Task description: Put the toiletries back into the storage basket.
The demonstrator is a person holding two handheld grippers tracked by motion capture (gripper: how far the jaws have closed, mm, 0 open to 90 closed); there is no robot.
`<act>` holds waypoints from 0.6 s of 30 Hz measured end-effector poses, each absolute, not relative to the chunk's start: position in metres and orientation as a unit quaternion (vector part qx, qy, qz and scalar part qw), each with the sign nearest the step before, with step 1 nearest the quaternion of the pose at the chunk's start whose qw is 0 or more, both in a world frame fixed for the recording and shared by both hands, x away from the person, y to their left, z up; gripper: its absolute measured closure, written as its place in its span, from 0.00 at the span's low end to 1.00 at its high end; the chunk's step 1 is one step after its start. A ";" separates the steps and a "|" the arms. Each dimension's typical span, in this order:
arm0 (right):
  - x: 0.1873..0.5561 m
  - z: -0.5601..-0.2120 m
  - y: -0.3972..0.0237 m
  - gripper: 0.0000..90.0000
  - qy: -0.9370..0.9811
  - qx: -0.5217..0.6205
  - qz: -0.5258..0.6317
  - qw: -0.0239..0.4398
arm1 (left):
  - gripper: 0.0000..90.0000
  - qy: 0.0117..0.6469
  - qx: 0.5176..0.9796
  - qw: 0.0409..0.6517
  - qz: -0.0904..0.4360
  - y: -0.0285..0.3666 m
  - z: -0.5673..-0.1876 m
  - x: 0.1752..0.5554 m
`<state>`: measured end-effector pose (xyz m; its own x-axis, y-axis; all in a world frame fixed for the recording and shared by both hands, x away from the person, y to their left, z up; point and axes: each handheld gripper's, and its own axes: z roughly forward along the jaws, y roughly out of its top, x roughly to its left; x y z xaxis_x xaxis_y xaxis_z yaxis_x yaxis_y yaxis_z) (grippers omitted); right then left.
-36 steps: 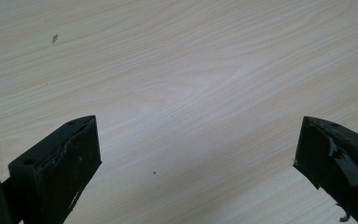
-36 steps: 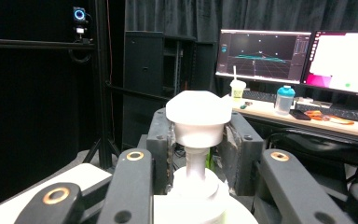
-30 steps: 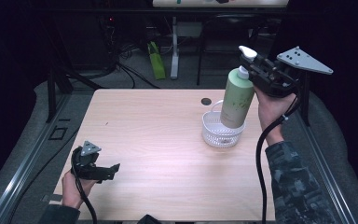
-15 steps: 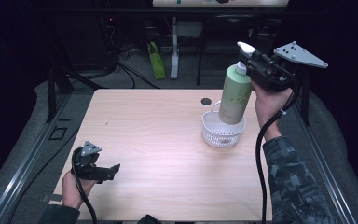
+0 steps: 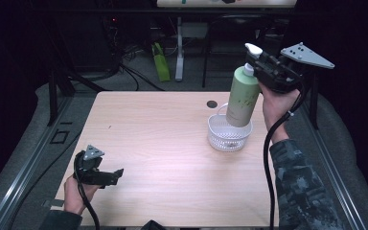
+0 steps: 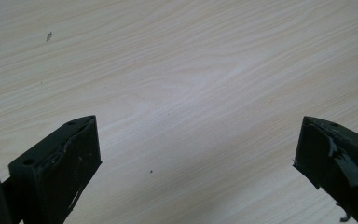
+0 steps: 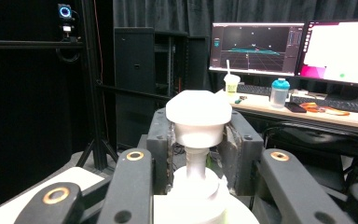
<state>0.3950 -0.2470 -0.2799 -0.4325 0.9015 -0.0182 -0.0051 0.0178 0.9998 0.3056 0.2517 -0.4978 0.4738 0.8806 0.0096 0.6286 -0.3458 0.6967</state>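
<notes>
A pale green pump bottle [image 5: 242, 97] with a white pump head [image 5: 253, 48] hangs tilted over a white mesh basket [image 5: 229, 133] at the table's right. Its base sits inside or just above the basket; I cannot tell whether it touches. My right gripper [image 5: 260, 61] is shut on the bottle's neck, under the pump head [image 7: 198, 115], with a jaw on each side of the pump stem. My left gripper [image 5: 117, 176] rests low at the front left of the table, open, with bare wood between its jaws. Its fingertips [image 6: 77, 149] stand wide apart.
A light wooden table [image 5: 163, 143] with a small dark round hole [image 5: 212, 104] near its far edge. Beyond the table lie cables, a green object [image 5: 160, 61] on the floor and dark frame posts. Monitors [image 7: 256, 46] and a desk show in the right gripper view.
The right gripper has shifted slightly with the bottle, which stays tilted over the basket. The left gripper has not moved.
</notes>
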 end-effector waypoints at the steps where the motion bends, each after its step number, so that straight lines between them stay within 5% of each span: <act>1: 0.396 -0.281 -0.247 0.74 0.603 0.373 0.593 0.381 | 0.00 0.474 0.796 0.320 0.197 0.252 -0.498 0.306; 18: 0.410 -0.296 -0.244 0.74 0.606 0.386 0.588 0.372 | 0.00 0.474 0.796 0.322 0.196 0.252 -0.498 0.305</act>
